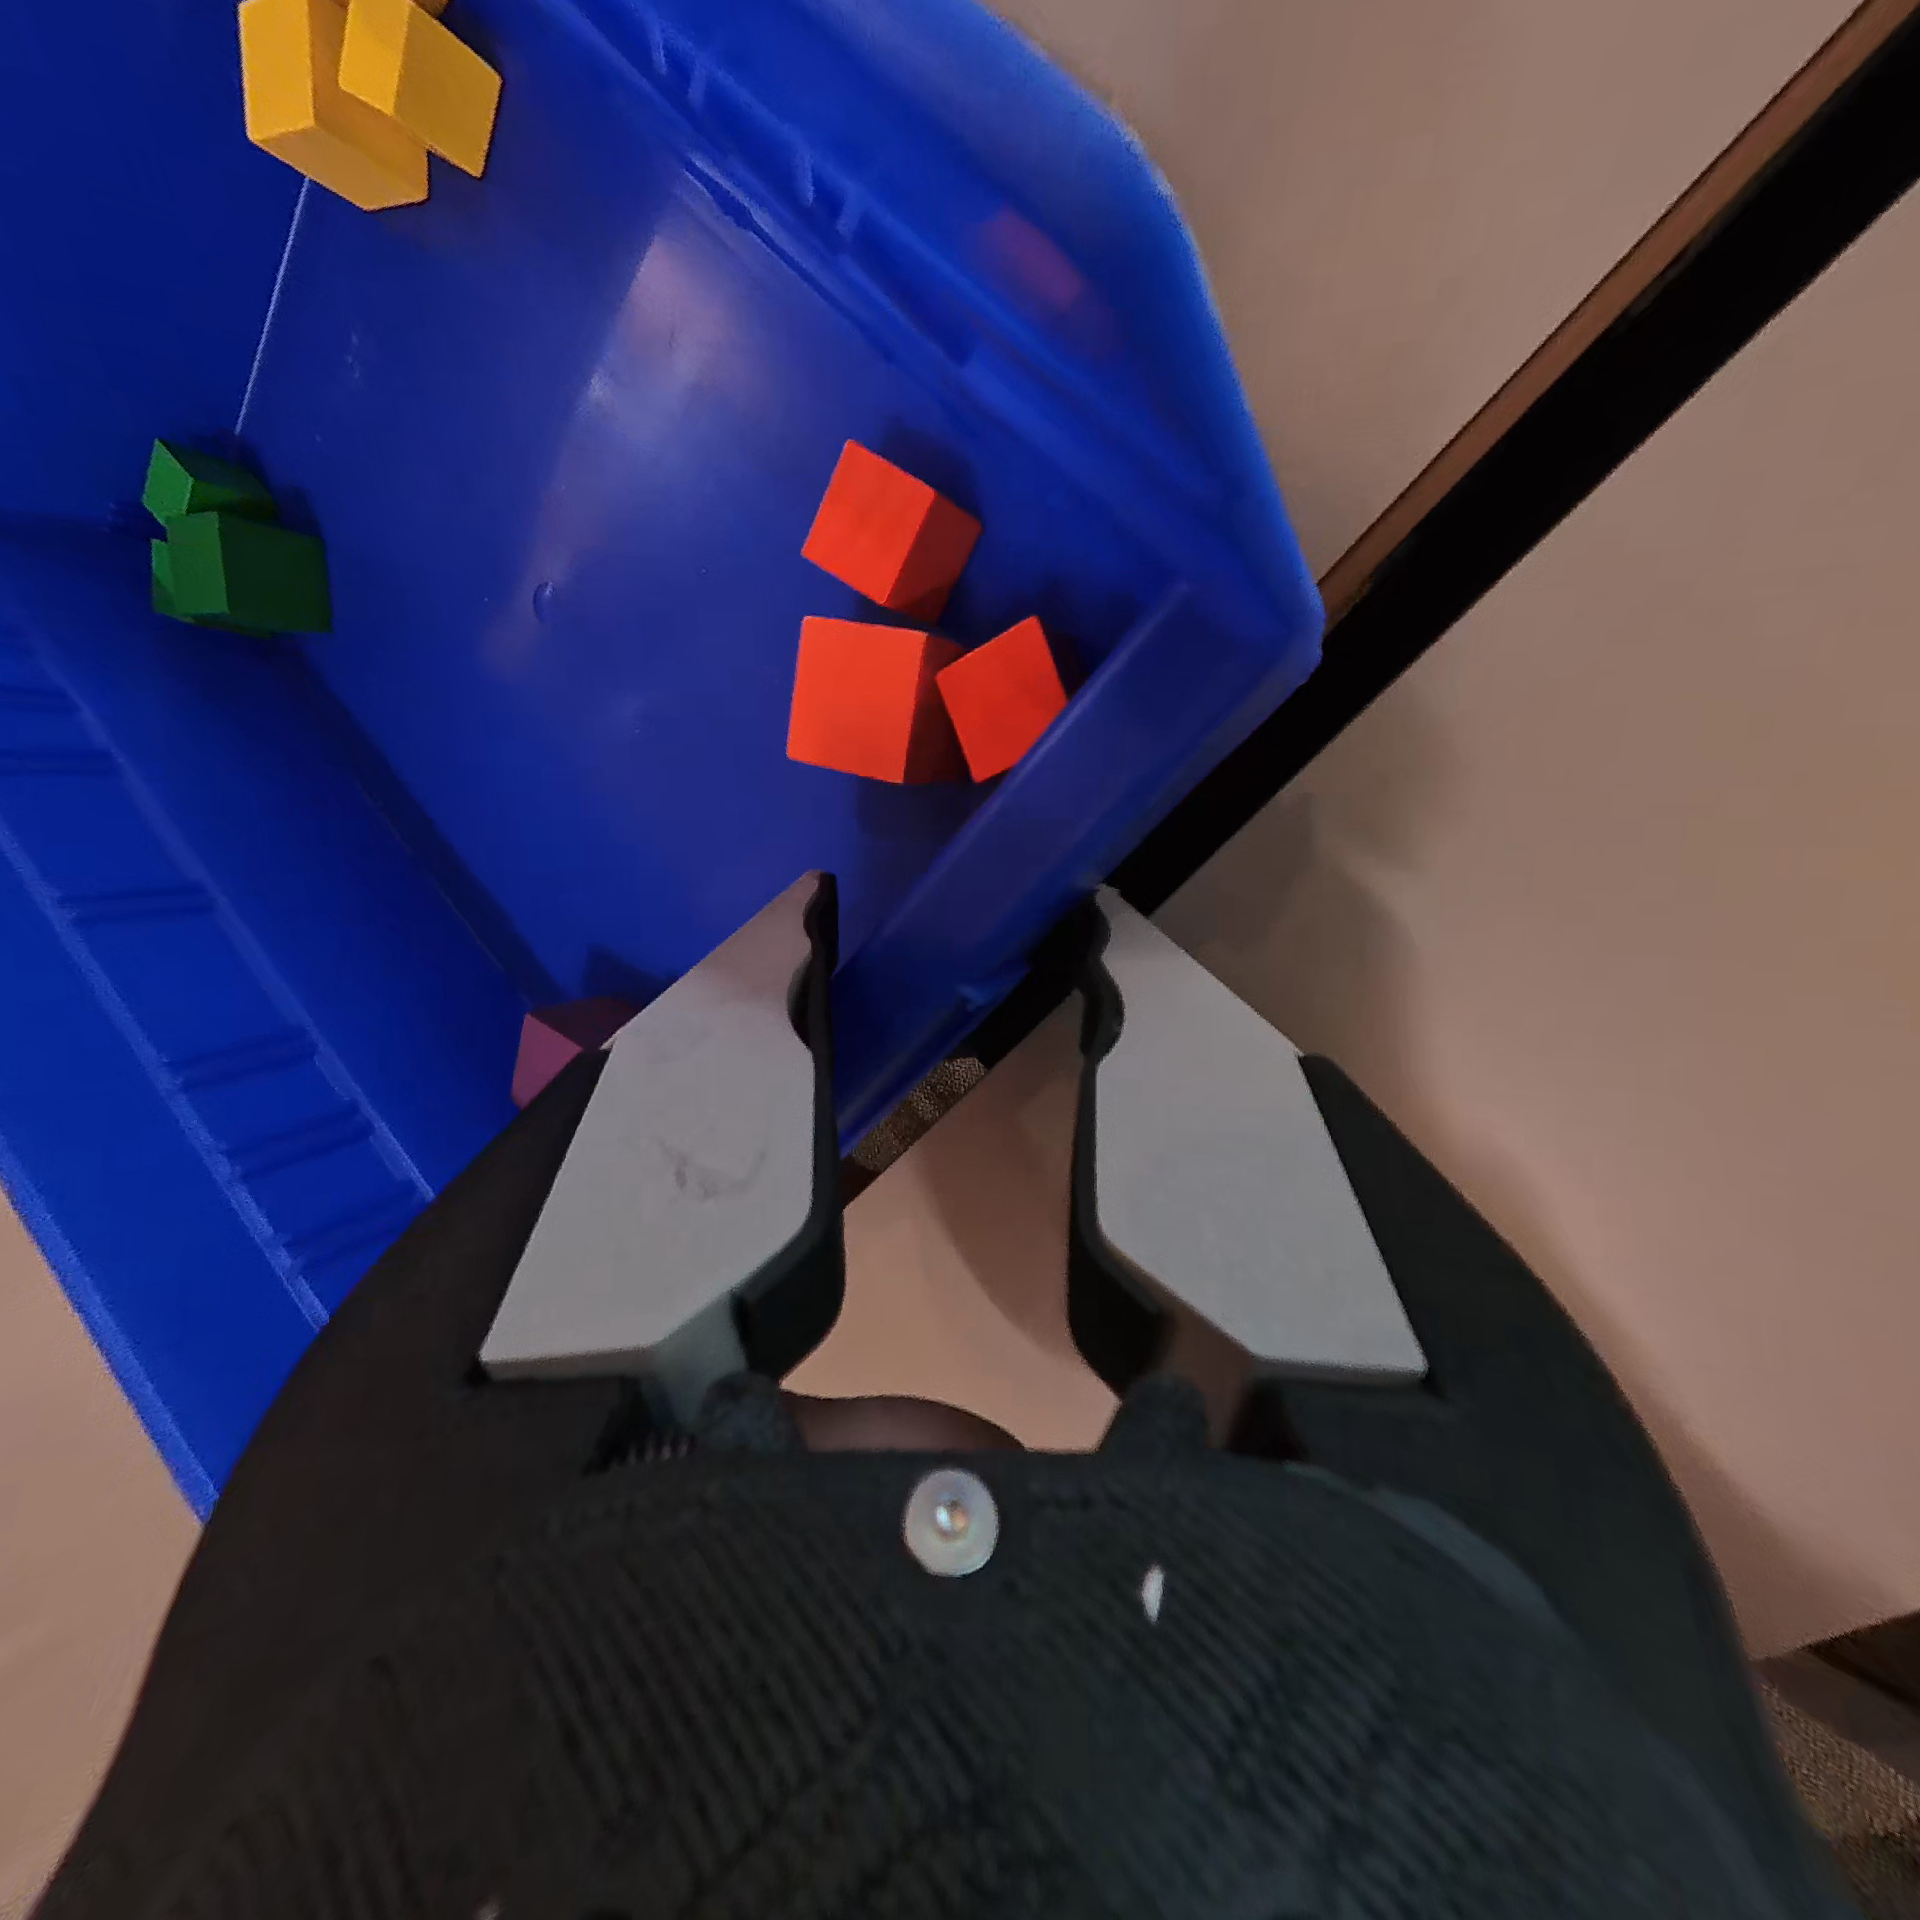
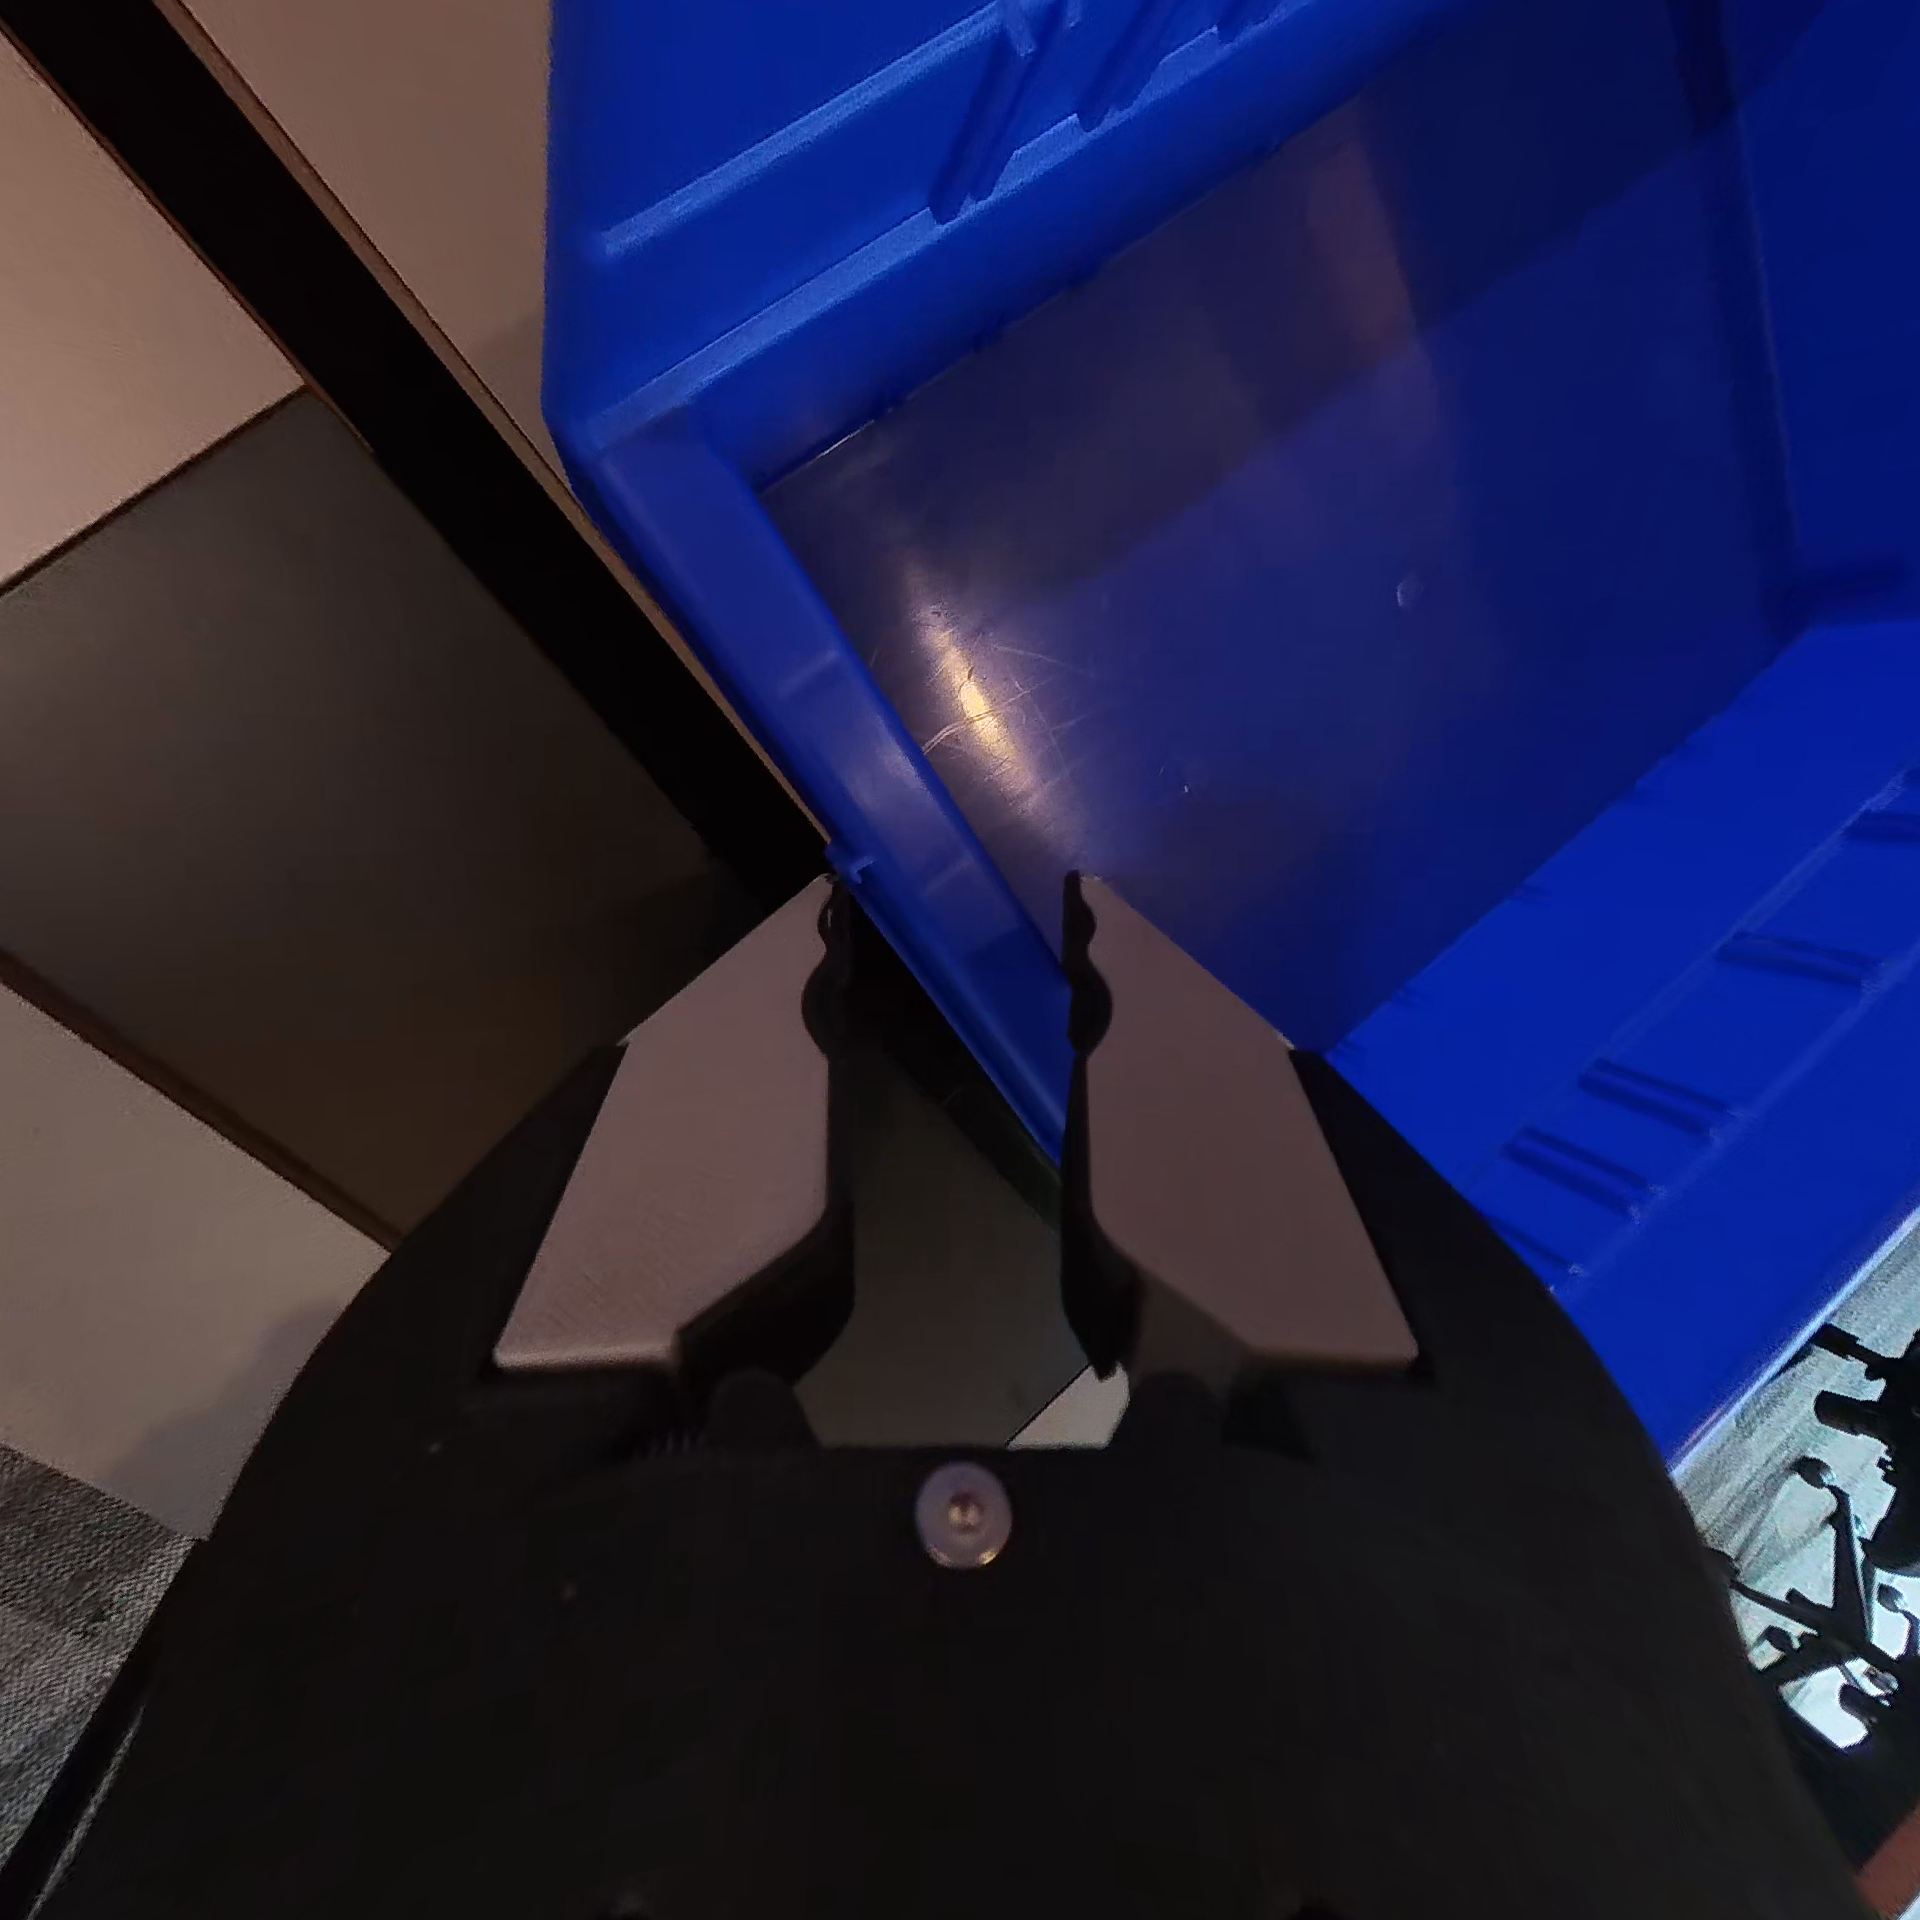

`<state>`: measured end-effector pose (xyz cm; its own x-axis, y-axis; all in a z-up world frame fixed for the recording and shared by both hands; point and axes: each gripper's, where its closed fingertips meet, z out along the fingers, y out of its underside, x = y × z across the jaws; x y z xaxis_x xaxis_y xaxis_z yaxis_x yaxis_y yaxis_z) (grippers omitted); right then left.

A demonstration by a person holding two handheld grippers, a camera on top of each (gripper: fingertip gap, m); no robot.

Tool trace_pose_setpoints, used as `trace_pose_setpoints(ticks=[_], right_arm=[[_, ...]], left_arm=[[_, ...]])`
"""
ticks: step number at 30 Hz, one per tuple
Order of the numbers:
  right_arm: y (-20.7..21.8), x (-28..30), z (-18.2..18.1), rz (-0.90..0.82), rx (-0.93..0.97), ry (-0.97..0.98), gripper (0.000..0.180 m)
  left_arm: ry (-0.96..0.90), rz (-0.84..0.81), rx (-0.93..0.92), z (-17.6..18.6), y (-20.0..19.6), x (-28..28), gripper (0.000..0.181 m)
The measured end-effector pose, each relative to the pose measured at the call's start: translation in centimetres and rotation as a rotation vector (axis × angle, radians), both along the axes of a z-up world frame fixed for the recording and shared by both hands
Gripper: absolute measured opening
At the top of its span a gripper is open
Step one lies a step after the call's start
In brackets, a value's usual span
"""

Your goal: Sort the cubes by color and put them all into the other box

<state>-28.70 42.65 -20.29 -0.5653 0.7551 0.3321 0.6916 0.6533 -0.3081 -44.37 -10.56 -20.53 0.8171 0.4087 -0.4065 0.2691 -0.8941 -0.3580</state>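
Both grippers ride open and hold nothing: my left gripper (image 1: 956,894) straddles the near rim of the filled box (image 1: 1081,727), my right gripper (image 2: 961,883) straddles the wall of the emptied box (image 2: 914,727). Beyond the left fingers lie the purple cube (image 1: 556,1044), red cubes (image 1: 894,634), green cubes (image 1: 234,551), then yellow cubes (image 1: 369,99), grouped by colour. Sorting looks done, so I judge the move is lifting clear without nudging either rim.

Likely an office or lab: pale tabletops (image 1: 1558,727), grey carpet (image 2: 62,1558), blue plastic storage bins (image 2: 1766,935).
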Motion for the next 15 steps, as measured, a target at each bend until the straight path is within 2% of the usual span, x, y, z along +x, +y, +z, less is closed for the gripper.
trace_pose_setpoints(ticks=[4, 9, 13, 15], right_arm=[[-0.4, 0.1, 0.5, 0.011, -0.015, 0.027, 0.037], [-1.6, 0.0, 2.3, 0.034, -0.095, 0.109, 0.039], [-4.9, -0.4, 6.4, 0.086, -0.184, 0.276, 0.038], [-8.2, -1.2, 9.8, 0.129, -0.273, 0.43, 0.037]], left_arm=[[0.022, -0.005, 0.012, 0.1, 0.1, 0.4, 0.046], [0.029, 0.013, 0.17, 2.3, 1.0, 1.0, 0.055], [0.097, 0.005, 0.385, 7.1, 2.3, 2.6, 0.054], [0.163, 0.022, 0.52, 10.0, 3.8, 3.5, 0.044]])
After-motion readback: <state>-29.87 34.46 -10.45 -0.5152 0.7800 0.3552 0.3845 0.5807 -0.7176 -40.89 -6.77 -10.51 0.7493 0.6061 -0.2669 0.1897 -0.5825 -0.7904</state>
